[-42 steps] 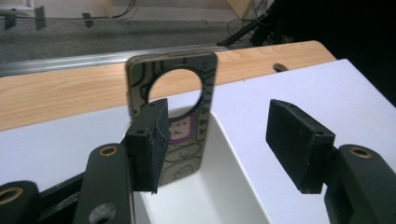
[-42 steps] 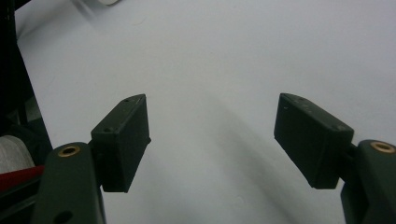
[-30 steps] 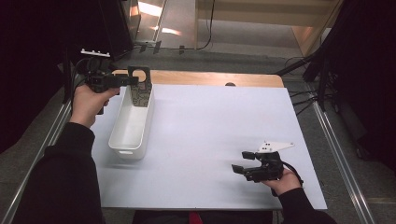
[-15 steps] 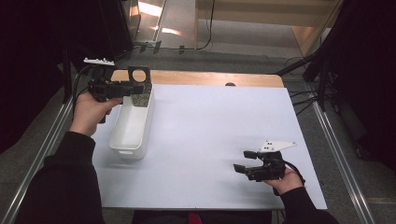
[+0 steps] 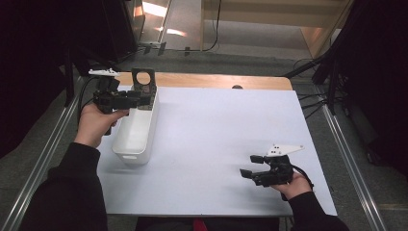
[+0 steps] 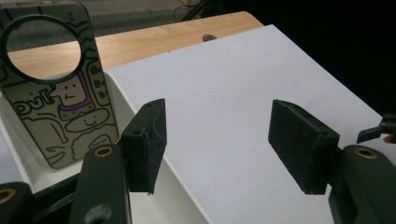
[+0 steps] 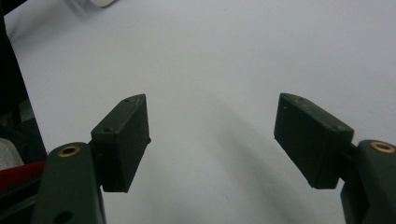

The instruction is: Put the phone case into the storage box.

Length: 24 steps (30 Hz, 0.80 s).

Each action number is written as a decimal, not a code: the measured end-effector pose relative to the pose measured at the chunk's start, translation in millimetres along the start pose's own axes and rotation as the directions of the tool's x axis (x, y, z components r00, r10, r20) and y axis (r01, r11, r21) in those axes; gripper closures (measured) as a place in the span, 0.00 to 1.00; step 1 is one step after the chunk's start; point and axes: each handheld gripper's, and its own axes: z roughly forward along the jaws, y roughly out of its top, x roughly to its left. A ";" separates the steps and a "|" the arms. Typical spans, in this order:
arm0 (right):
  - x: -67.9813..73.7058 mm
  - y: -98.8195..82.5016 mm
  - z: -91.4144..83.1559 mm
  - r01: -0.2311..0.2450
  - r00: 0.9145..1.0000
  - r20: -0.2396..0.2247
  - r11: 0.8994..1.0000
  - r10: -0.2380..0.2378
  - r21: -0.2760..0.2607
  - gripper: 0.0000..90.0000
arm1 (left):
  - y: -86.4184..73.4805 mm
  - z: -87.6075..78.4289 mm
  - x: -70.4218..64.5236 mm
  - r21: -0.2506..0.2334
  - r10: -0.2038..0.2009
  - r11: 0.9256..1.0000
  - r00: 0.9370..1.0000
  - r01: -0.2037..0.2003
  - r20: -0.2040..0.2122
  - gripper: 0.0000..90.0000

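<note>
Since the earlier frames the left hand-held gripper (image 5: 144, 98) has drawn back toward the left edge of the high view and sunk a little, leaving the phone case (image 5: 143, 86) standing on its own in the white bin (image 5: 132, 139); the right hand-held gripper (image 5: 247, 167) has kept its place.

At the upper left of the high view the case leans upright against the far end of the bin, its round cut-out at the top. The left gripper's jaws stand partly apart just beside the case with nothing between them. In the left gripper view the case (image 6: 58, 93), covered in cartoon doodles, sits at the left of the frame inside the bin (image 6: 140, 112), beyond the left jaw and clear of it; the gap between the jaws (image 6: 217, 140) frames bare white tabletop (image 6: 243, 70).

At the lower right of the high view the right gripper hovers low over the tabletop (image 5: 216, 125), well apart from the bin. In the right gripper view its jaws (image 7: 212, 140) stand wide and empty over the white surface.
</note>
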 end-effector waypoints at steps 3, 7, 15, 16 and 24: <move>0.0 0.0 0.4 0.001 1.000 -0.001 1.000 -0.001 0.002 0.29 | -4.0 0.7 -2.6 0.001 0.003 1.000 1.000 -0.003 0.011 0.41; 0.3 -0.2 1.1 -0.001 1.000 -0.002 1.000 0.001 0.004 0.29 | -10.0 2.3 -6.5 0.006 0.007 1.000 1.000 -0.007 0.022 0.41; 0.2 -0.4 1.9 0.000 1.000 -0.002 1.000 0.000 0.009 0.29 | -22.6 7.1 -13.6 0.020 0.017 1.000 0.999 -0.018 0.043 0.41; 0.2 -0.4 2.1 0.000 1.000 -0.002 1.000 0.000 0.009 0.29 | -24.0 7.7 -14.2 0.025 0.020 0.999 0.999 -0.022 0.045 0.41; 0.2 -0.3 2.9 0.002 1.000 -0.006 1.000 -0.002 0.009 0.29 | -34.9 10.8 -18.6 0.030 0.022 0.999 0.998 -0.024 0.061 0.41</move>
